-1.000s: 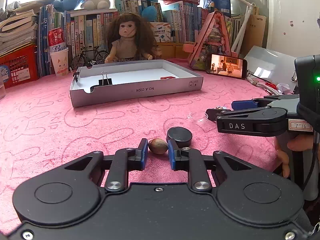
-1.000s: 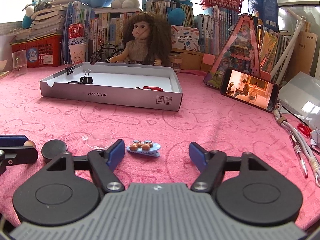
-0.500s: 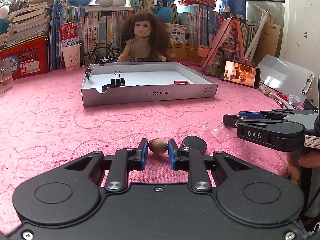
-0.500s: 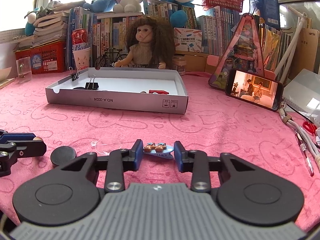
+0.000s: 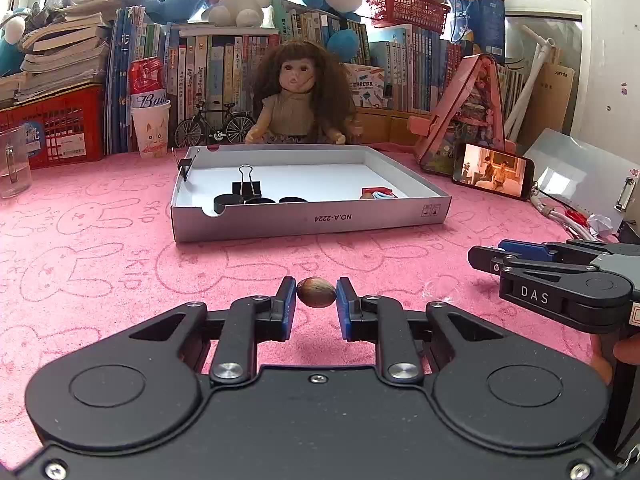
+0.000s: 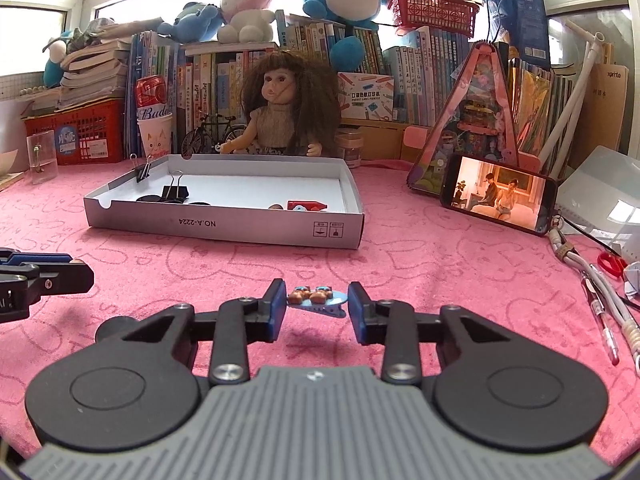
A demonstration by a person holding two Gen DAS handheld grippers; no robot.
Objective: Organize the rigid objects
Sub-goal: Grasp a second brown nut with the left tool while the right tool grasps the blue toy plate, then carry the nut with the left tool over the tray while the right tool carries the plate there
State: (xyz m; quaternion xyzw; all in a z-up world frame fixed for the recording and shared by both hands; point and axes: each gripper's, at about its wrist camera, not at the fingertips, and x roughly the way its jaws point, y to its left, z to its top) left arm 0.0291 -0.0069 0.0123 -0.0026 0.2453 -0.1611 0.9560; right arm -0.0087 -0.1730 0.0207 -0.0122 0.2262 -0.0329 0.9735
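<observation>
Left claw (image 5: 316, 299) pinches nut (image 5: 316, 297), lifted short of box (image 5: 308, 220). Right claw (image 6: 317, 301) grips clip (image 6: 318, 298) likewise. Risks: round nut squirts out; clip pivots; box wall snags low carry.

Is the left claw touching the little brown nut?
Touching. In the left wrist view, the left claw has both blue pads pressed against the sides of the nut, with no gap showing on either side.

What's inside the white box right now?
The white box holds a black binder clip, three black round caps, and a red piece with small bits beside it. The front wall hides the floor nearest it.
</observation>
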